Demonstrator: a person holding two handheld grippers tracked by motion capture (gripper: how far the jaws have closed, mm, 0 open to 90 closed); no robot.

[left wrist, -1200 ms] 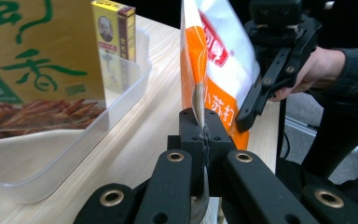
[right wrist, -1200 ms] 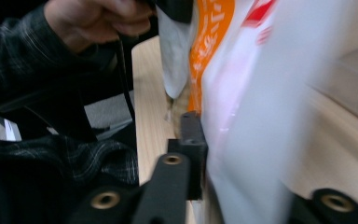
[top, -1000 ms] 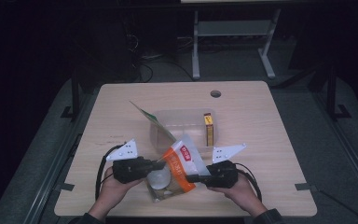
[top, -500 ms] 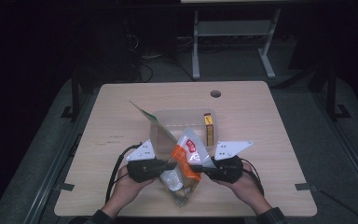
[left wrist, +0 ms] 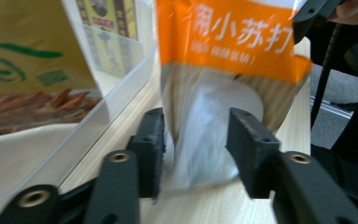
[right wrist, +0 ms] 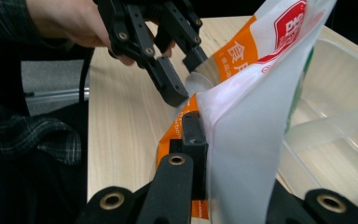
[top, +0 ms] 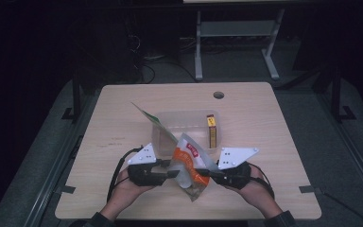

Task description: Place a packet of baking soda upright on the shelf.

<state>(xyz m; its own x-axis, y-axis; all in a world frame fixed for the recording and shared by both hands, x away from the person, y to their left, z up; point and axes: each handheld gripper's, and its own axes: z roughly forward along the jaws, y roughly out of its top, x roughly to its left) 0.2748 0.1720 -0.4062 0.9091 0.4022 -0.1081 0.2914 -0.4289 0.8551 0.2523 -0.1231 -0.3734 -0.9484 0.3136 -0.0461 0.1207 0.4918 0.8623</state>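
Observation:
An orange and white snack bag (top: 189, 161) is held upright over the table's near edge, between my two grippers. My right gripper (top: 206, 174) is shut on the bag's right edge; in the right gripper view one jaw (right wrist: 192, 135) presses the bag (right wrist: 247, 121) and the other is hidden behind it. My left gripper (top: 172, 173) has just been opening its jaws. In the left gripper view the bag's white lower fold (left wrist: 200, 140) lies loose between the spread pads (left wrist: 152, 149) of the left gripper (left wrist: 198, 137).
A clear plastic bin (top: 168, 124) stands mid-table just behind the bag, with a yellow box (top: 211, 130) at its right wall. A green and yellow packet (top: 147, 117) leans on its left side. A round cable hole (top: 218, 95) lies near the wooden table's (top: 123, 109) far edge.
The bag has gone from lying low between the hands to standing upright. Both hands have drawn closer together. The left jaws, shut on the bag before, have come apart.

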